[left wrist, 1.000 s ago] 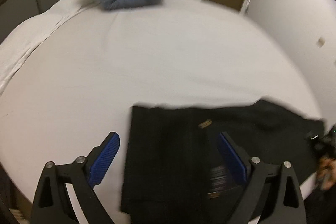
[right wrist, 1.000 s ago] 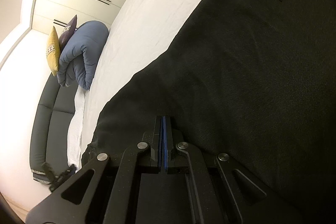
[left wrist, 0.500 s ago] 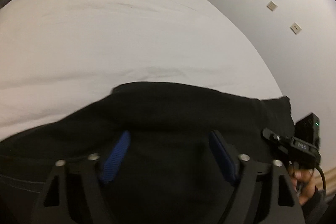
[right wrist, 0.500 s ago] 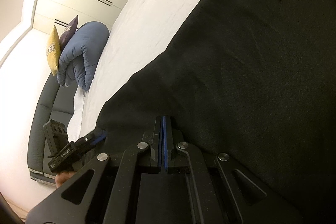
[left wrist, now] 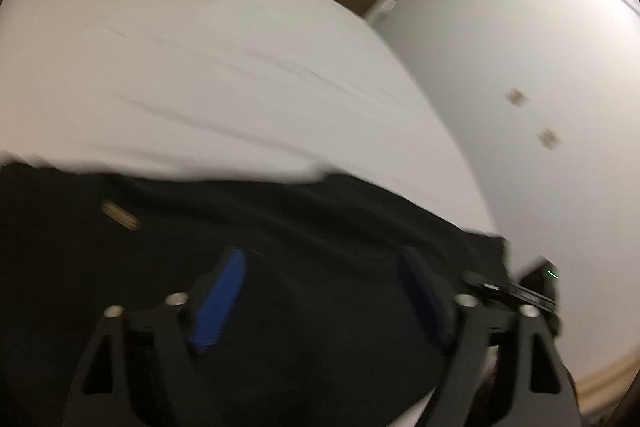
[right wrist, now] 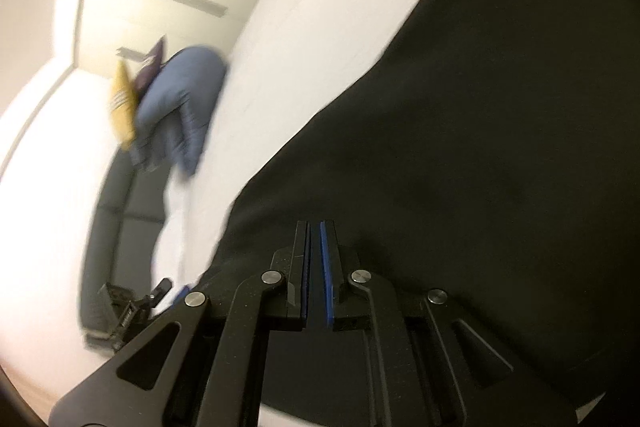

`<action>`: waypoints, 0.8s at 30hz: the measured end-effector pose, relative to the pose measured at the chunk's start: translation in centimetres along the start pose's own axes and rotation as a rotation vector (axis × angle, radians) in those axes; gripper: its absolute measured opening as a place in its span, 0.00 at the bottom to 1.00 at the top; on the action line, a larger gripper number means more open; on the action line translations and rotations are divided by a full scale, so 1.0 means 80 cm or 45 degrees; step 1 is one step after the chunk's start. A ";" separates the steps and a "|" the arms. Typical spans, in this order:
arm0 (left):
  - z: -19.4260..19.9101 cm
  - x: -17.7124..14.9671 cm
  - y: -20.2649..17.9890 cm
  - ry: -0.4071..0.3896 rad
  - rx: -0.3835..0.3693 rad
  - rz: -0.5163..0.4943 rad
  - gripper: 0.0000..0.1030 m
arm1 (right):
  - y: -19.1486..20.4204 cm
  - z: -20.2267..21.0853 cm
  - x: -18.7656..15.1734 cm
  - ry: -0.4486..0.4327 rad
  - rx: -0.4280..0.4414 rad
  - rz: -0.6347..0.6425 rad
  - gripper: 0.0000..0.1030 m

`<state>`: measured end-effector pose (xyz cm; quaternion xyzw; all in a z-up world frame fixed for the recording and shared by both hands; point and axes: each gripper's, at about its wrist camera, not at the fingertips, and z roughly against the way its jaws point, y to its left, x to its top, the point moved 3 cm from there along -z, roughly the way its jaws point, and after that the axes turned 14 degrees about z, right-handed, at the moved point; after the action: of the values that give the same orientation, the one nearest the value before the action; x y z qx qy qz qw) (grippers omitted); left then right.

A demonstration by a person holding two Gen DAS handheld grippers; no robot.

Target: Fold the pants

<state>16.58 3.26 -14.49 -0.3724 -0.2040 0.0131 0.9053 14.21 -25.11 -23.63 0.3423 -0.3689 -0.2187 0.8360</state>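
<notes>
You're working on a bed with a white sheet. The black pants lie flat along its near edge. A rolled blue duvet sits at the far end, with a yellow pillow behind it.

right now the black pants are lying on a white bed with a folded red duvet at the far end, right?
Not quite: the folded duvet is blue-grey, not red, as the right wrist view shows. The rest holds: the black pants lie on the white bed, with the duvet at its far end.
</notes>
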 end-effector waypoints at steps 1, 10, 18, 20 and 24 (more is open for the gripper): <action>-0.019 -0.019 -0.004 0.046 0.006 -0.007 0.82 | 0.009 -0.013 -0.010 0.043 0.040 -0.001 0.05; -0.029 -0.031 0.065 0.068 0.036 0.145 0.44 | -0.056 0.055 -0.031 -0.047 -0.091 -0.062 0.00; -0.007 -0.050 0.072 0.016 0.101 0.161 0.55 | -0.173 0.319 -0.003 -0.602 -0.546 -0.341 0.11; 0.011 -0.047 0.049 -0.038 0.120 0.108 0.69 | -0.159 0.350 0.000 -0.655 -0.538 -0.319 0.17; 0.016 -0.043 -0.014 -0.122 0.057 -0.008 0.83 | -0.131 0.335 -0.007 -0.593 -0.496 -0.288 0.64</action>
<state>12.82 2.68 -14.13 -0.3502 -0.2479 0.0325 0.9027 -7.91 -42.79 -18.38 0.1554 -0.4610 -0.4491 0.7494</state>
